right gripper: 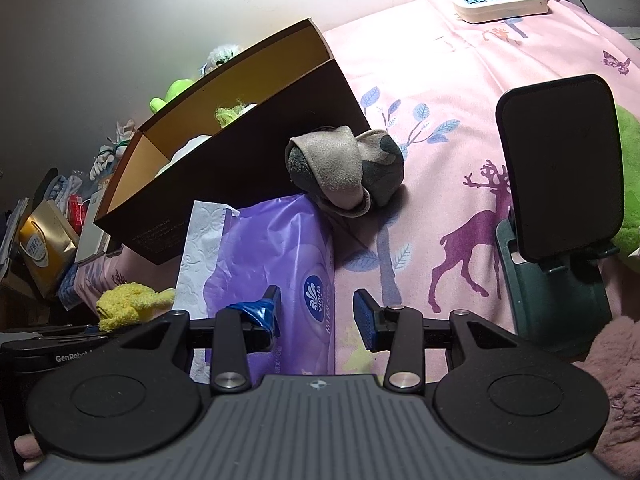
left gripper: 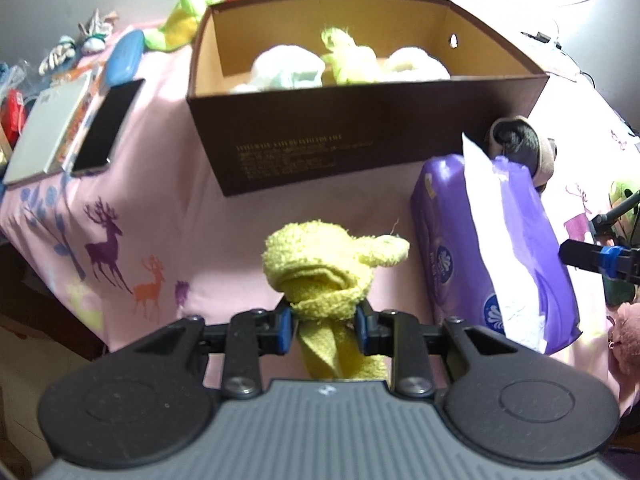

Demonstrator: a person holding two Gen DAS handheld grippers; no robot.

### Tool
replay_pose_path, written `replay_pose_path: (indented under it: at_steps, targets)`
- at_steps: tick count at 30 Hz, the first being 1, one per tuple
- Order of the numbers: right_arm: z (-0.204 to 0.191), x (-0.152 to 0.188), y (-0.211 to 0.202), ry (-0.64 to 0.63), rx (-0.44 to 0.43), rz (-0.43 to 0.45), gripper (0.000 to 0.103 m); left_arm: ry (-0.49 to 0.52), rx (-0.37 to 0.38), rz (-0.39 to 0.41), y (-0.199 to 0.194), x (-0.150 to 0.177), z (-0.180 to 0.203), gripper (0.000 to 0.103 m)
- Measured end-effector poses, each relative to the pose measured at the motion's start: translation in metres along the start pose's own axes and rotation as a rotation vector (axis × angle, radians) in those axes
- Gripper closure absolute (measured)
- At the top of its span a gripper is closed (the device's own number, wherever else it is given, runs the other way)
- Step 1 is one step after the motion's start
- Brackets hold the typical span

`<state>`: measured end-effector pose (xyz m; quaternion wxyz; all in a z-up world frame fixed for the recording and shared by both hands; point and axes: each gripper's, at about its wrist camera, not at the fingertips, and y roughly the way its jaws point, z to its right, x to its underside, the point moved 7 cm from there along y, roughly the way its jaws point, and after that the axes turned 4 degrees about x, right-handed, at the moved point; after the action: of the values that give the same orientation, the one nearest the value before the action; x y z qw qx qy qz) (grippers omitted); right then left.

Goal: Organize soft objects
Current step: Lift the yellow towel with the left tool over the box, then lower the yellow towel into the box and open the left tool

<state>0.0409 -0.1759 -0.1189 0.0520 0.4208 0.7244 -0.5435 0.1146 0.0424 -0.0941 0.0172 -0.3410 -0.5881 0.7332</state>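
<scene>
My left gripper (left gripper: 325, 326) is shut on a knotted yellow fuzzy sock (left gripper: 328, 264), held above the pink cloth in front of the brown cardboard box (left gripper: 340, 136). The box holds white and yellow-green soft items (left gripper: 344, 62). The yellow sock also shows at the lower left of the right wrist view (right gripper: 128, 304). My right gripper (right gripper: 318, 318) is open and empty, over the edge of a purple tissue pack (right gripper: 276, 248). A rolled grey-beige sock (right gripper: 344, 168) lies beyond it, against the box's corner; it also shows in the left wrist view (left gripper: 520, 144).
A phone on a dark green stand (right gripper: 560, 208) is at the right. A power strip (right gripper: 500, 0) lies at the far edge. A dark phone (left gripper: 108, 124), a book (left gripper: 48, 132) and a blue case (left gripper: 124, 56) lie left of the box. A pink furry item (right gripper: 616, 368) is near right.
</scene>
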Motion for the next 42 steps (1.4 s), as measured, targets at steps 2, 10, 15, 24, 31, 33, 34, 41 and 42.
replay_pose_path:
  at_steps: [2,10,15,24,31,33,34,41,42]
  targets:
    - [-0.001,-0.001,0.0,0.006,-0.004,0.003,0.079,0.0,-0.004,0.017,-0.008,-0.004,0.001,0.075]
    - [0.002,-0.005,-0.002,0.031,-0.003,0.021,0.079,0.017,-0.011,0.091,-0.036,-0.027,0.006,0.075]
    - [0.01,-0.006,-0.004,0.059,0.004,0.026,0.079,0.045,-0.02,0.13,-0.047,-0.044,0.012,0.075]
    - [0.023,-0.005,-0.014,0.062,-0.002,0.036,0.079,0.1,-0.046,0.198,-0.049,-0.097,0.02,0.075]
    - [0.027,-0.003,-0.019,0.024,-0.012,0.037,0.079,0.123,-0.045,0.25,-0.036,-0.151,0.024,0.075]
    - [0.028,-0.002,-0.02,0.011,-0.016,0.035,0.079,0.116,-0.044,0.257,-0.028,-0.166,0.023,0.075]
    - [0.029,-0.002,-0.02,0.007,-0.016,0.035,0.079,0.112,-0.048,0.255,-0.023,-0.173,0.021,0.075]
    - [0.038,-0.006,-0.02,0.014,-0.007,0.037,0.079,0.102,-0.033,0.201,0.027,-0.205,0.02,0.074]
    - [0.038,-0.007,-0.02,0.01,-0.004,0.038,0.079,0.101,-0.044,0.187,0.035,-0.207,0.019,0.073]
